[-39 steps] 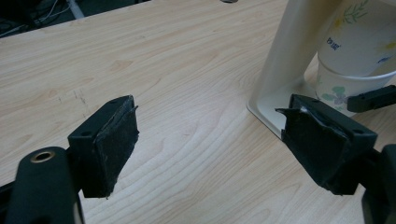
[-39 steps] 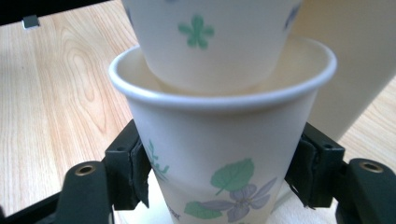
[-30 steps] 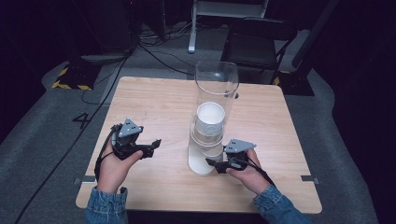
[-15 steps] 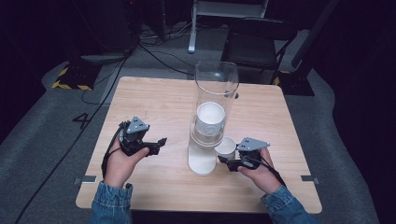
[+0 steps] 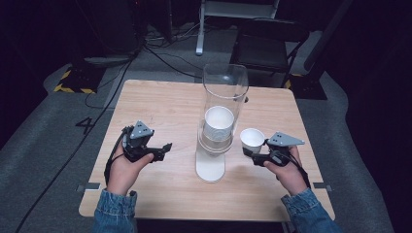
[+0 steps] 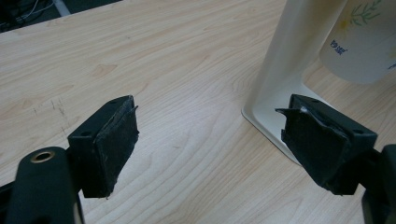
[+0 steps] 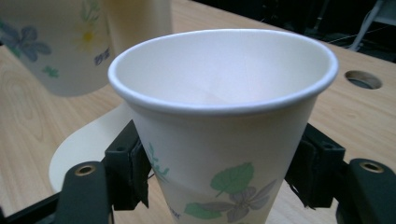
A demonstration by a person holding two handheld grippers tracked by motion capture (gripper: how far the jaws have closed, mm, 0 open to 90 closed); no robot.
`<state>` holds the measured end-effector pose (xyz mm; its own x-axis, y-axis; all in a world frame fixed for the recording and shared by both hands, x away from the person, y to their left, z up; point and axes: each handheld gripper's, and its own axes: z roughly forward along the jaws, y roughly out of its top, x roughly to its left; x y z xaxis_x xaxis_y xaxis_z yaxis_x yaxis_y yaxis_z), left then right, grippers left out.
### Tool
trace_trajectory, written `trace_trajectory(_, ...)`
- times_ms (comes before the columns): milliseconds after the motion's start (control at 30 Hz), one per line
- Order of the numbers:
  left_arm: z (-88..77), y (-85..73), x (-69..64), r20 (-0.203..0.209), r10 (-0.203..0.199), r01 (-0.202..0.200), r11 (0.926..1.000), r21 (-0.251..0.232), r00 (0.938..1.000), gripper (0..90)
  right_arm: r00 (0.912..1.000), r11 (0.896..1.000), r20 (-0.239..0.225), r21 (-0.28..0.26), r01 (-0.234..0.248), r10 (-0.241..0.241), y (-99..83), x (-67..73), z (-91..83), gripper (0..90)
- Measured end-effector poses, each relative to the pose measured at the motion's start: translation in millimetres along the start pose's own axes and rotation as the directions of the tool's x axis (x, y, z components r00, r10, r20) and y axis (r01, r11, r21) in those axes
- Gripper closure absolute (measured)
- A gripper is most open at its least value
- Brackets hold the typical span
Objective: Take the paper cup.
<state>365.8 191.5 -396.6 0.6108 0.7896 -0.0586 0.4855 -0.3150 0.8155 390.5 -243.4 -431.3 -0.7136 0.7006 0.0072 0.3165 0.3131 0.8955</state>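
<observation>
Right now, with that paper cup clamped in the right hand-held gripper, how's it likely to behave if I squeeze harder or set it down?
The paper cup looks thin-walled and empty, so it is probably very light and would likely buckle under a harder squeeze. The right hand-held gripper grips it low on its narrow part. With a wide mouth over a narrow base, it may tip easily if nudged.

Dark lab or studio: floor cables, hazard tape, bare wooden table.
</observation>
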Motion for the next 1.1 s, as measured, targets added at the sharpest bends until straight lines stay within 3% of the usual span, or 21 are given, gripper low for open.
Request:
trace_trajectory(267,-4.4,-4.1,-0.1,-0.010,-0.004,0.004,1.0000,0.003,0.9999,18.3,0.9985,0.999,0.030,-0.030,-0.045,0.046,2.8,-20.1,-5.3,31.8)
trace_trajectory(533,-10.2,-10.7,-0.7,-0.027,-0.006,0.006,0.9999,0.013,0.9996,18.3,0.9942,0.990,0.051,-0.105,-0.089,0.095,3.9,-36.1,1.5,32.0)
trace_trajectory(633,-12.4,-14.0,-0.2,-0.033,-0.010,0.011,0.9999,0.010,0.9994,18.3,0.9932,0.991,0.078,-0.107,-0.078,0.087,2.8,-42.5,6.9,32.0)
trace_trajectory(933,-18.4,-21.2,-0.4,-0.044,-0.029,0.029,0.9995,0.015,0.9986,18.3,0.9904,0.994,0.092,-0.050,-0.099,0.103,-4.1,-54.1,26.8,32.0)
trace_trajectory(1100,-19.9,-23.5,0.2,-0.051,-0.033,0.034,0.9992,0.019,0.9981,18.3,0.9892,0.991,0.059,0.008,-0.135,0.134,-12.7,-55.6,42.7,31.7)
